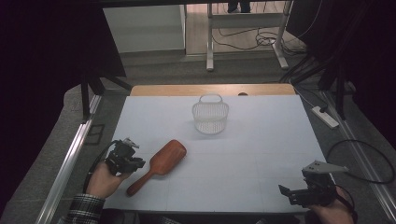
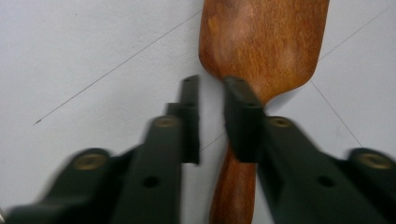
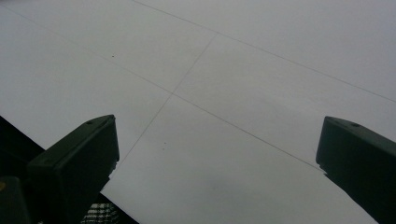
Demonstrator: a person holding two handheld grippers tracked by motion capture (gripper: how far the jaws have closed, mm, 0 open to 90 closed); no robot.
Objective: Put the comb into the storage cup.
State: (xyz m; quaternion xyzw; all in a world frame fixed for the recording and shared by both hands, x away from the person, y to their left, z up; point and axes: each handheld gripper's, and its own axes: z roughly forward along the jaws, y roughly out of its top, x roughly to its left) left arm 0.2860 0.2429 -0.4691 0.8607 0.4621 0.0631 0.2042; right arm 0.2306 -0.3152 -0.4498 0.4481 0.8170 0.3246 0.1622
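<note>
The brush (image 1: 159, 165) is lying flat on the bench (image 1: 261, 154), front left, handle toward you. Your left gripper (image 1: 135, 164) is sitting at the neck; its fingers (image 2: 240, 116) are nearly closed, one touching the wood, with the handle not squarely between them. Your right gripper (image 1: 292, 193) is resting front right, fingers (image 3: 74, 163) spread wide. A basket (image 1: 210, 116) is standing behind the brush.

Lab: curtained rig table (image 1: 261, 154), cables (image 1: 247, 44)

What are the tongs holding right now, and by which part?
Cannot tell: left tongs sit nearly closed at the neck of the wooden brush, one jaw over it. Right tongs open, holding nothing.
</note>
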